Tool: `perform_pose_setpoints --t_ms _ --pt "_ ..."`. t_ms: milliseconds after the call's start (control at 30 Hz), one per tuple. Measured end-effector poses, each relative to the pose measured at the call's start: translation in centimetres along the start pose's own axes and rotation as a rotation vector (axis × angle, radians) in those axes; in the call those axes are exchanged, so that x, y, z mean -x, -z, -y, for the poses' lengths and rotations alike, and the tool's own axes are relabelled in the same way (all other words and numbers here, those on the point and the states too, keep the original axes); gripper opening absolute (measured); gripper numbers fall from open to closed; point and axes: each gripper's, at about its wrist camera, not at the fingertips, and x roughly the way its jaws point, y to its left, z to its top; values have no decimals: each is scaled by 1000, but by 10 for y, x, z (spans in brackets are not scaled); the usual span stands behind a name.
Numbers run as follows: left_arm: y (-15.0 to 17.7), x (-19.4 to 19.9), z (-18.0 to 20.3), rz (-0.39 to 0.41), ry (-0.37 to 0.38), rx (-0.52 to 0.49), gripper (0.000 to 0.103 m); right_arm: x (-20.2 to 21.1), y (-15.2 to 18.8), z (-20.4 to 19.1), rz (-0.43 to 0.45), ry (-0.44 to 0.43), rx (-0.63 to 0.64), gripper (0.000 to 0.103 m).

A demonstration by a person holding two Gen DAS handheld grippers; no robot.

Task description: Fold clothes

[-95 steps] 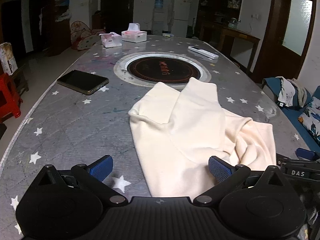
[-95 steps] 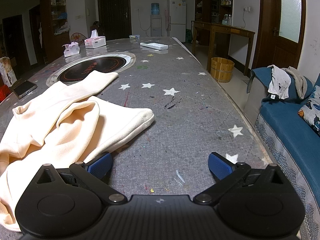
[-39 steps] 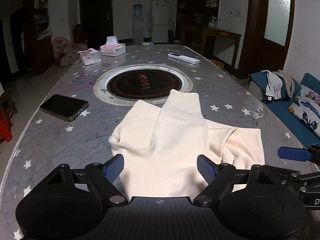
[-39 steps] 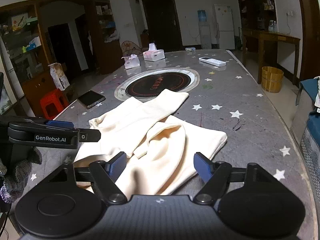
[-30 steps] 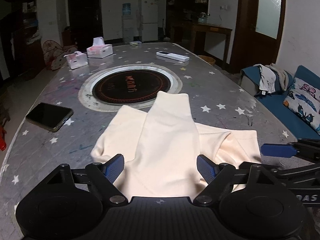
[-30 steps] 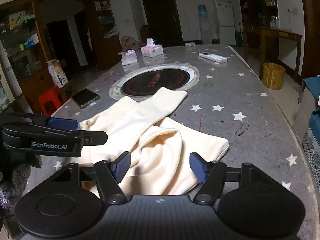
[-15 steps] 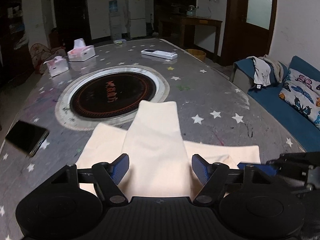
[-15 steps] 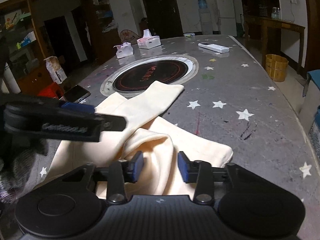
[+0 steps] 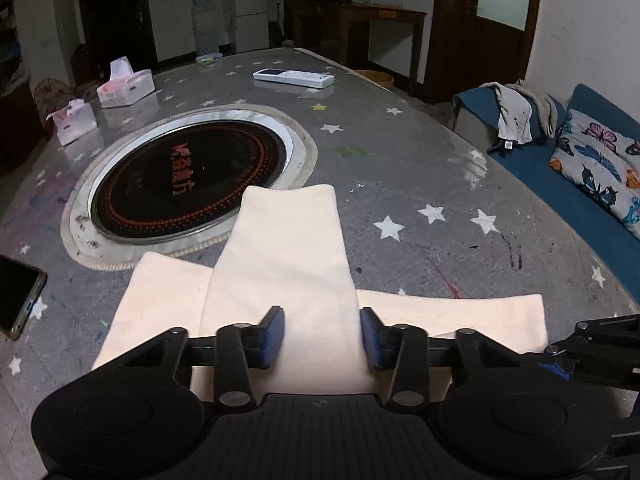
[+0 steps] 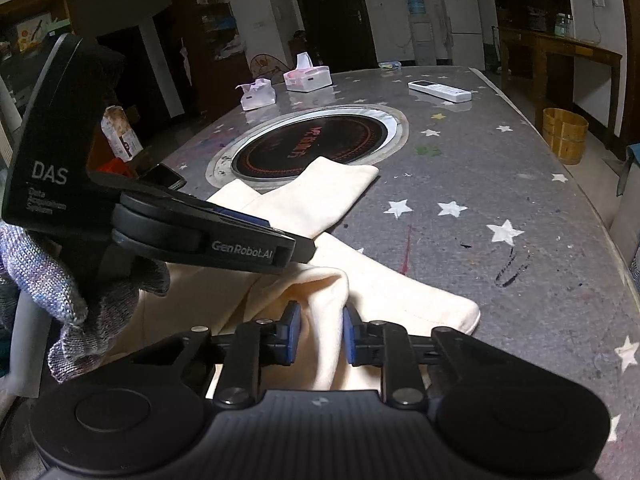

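A cream garment (image 9: 288, 264) is spread on the star-patterned bench (image 9: 420, 168), at 6 o'clock of the round black hotplate (image 9: 188, 184). The left claw (image 9: 322, 338) is seen partly open, its blue pads astride a folded sleeve, with gaps at both sides. A raised fold of the same garment (image 10: 324, 308) is flanked by the right claw (image 10: 318, 334), narrowly parted; whether it is pinched cannot be told. A phone (image 9: 16, 296) lies at 9 o'clock, a remote (image 9: 294, 77) at 12.
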Motion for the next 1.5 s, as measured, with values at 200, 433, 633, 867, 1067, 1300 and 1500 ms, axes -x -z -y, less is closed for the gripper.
perform_pose_setpoints --t_ms 200,433,633,867,1067,1300,1500 --pt "0 2 -5 11 -2 12 12 2 0 -3 13 5 13 10" --pt "1 9 -11 39 -12 40 7 6 -1 0 26 28 5 4" --pt "1 17 -12 64 -24 47 6 10 -1 1 41 37 2 3" --pt "3 29 -16 88 -42 58 6 18 -3 2 73 48 -4 3" --pt "8 51 -30 132 -74 84 5 36 -3 6 109 72 -17 3" --pt "27 94 -59 187 -120 154 5 62 -1 11 154 99 -24 3" --pt "52 132 -88 224 -176 222 5 93 1 19 220 142 -44 2"
